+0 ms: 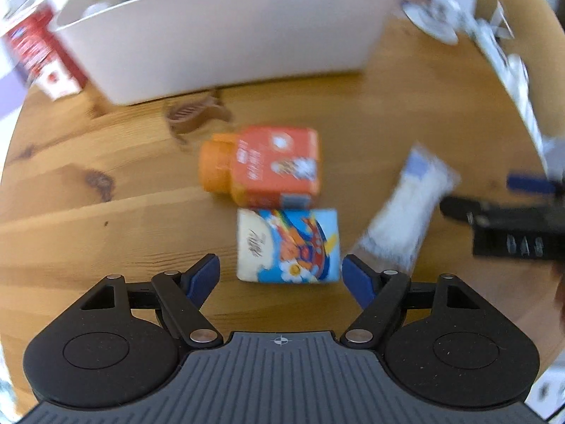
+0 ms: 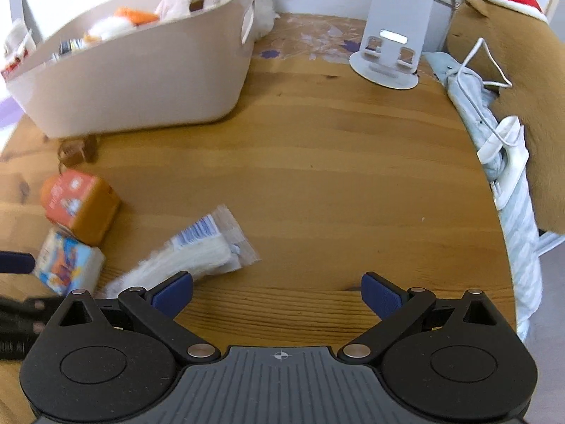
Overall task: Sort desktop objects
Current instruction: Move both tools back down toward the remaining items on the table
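Note:
On the wooden table lie an orange bottle (image 1: pixel 263 165) on its side, a blue cartoon tissue pack (image 1: pixel 287 245) just in front of it, a clear packet of white cotton (image 1: pixel 406 212) to the right, and a brown hair clip (image 1: pixel 196 113) by the white bin (image 1: pixel 219 46). My left gripper (image 1: pixel 280 277) is open, its fingers either side of the tissue pack's near end. My right gripper (image 2: pixel 277 296) is open and empty over bare wood; the cotton packet (image 2: pixel 197 252) lies by its left finger. The bottle (image 2: pixel 79 205), tissue pack (image 2: pixel 67 263) and bin (image 2: pixel 141 74) show at left.
A red-and-white carton (image 1: pixel 39 53) stands left of the bin. A white phone stand (image 2: pixel 392 46) is at the table's back. A folded pale-blue cloth with a white cable (image 2: pixel 494 130) lies along the right edge. The bin holds plush toys (image 2: pixel 183 3).

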`<act>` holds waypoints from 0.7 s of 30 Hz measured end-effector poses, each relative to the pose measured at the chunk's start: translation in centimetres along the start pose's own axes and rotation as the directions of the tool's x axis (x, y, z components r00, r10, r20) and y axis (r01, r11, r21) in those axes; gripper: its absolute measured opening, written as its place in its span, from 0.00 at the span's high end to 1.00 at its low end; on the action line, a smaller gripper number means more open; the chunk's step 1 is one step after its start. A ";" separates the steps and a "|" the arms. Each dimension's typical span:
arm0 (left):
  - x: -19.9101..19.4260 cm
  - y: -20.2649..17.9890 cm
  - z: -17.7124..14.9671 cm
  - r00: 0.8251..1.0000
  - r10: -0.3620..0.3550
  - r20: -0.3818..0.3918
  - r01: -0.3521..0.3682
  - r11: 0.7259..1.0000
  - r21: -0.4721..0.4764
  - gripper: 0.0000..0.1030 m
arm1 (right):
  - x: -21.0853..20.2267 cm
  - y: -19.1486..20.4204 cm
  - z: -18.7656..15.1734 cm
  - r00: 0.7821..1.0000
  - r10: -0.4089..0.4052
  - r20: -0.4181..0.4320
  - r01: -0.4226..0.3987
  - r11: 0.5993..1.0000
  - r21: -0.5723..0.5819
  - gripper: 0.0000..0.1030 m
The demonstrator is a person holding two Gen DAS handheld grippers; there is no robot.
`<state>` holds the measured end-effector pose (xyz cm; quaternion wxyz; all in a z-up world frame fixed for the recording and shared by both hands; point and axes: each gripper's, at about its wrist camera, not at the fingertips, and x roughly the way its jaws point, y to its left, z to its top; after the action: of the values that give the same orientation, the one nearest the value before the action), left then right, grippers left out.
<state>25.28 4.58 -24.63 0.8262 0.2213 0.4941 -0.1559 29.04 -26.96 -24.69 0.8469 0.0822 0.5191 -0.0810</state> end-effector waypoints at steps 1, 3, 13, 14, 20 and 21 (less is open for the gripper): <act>-0.2 0.6 0.1 1.000 -0.009 0.002 0.009 0.999 -0.031 0.24 | -0.3 -0.1 0.0 1.000 0.019 0.009 -0.019 1.000 0.022 0.00; -0.3 1.0 0.6 1.000 -0.025 0.004 0.025 0.996 -0.080 0.24 | -0.8 -0.1 0.0 0.998 0.067 0.020 -0.068 0.995 0.067 0.00; 1.2 1.8 1.5 0.999 -0.021 -0.039 0.017 0.993 -0.115 0.25 | 0.7 2.0 0.8 0.994 0.110 -0.009 -0.109 0.990 0.094 0.00; 1.2 1.8 1.5 0.999 -0.033 -0.038 0.028 0.993 -0.113 0.25 | 0.8 1.7 1.0 0.993 0.114 -0.012 -0.112 0.988 0.111 0.00; 1.7 0.6 1.4 0.998 -0.035 -0.048 0.033 0.999 -0.041 0.25 | 1.4 1.2 1.6 0.994 0.101 -0.052 -0.095 0.989 0.115 0.00; 1.8 0.4 1.3 0.999 -0.018 -0.051 0.017 1.000 -0.017 0.25 | 1.7 1.4 1.5 0.993 0.100 -0.068 -0.092 0.989 0.112 0.00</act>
<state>27.29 4.21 -25.60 0.8137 0.2143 0.5182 -0.1533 31.42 -26.06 -25.42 0.8244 0.1560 0.5401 -0.0654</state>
